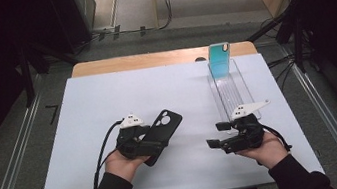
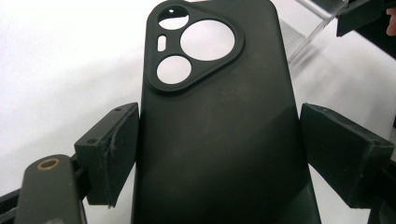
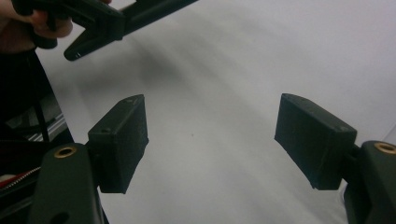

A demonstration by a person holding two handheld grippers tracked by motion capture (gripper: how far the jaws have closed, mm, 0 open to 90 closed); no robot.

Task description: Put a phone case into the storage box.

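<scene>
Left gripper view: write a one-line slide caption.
Black phone case lying between the left gripper's jaws on a white table, camera cutouts facing up.

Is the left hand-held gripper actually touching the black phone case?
Touching. In the left gripper view, the left hand-held gripper has its left pad flush against the edge of the black phone case, while a thin gap shows at the right pad.

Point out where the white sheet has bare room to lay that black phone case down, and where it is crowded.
Bare: the white sheet behind and left of the left gripper, and the middle strip between the black phone case and the right gripper. Crowded: the far right, where the clear rack holds a teal phone case, just beyond the right gripper.
</scene>
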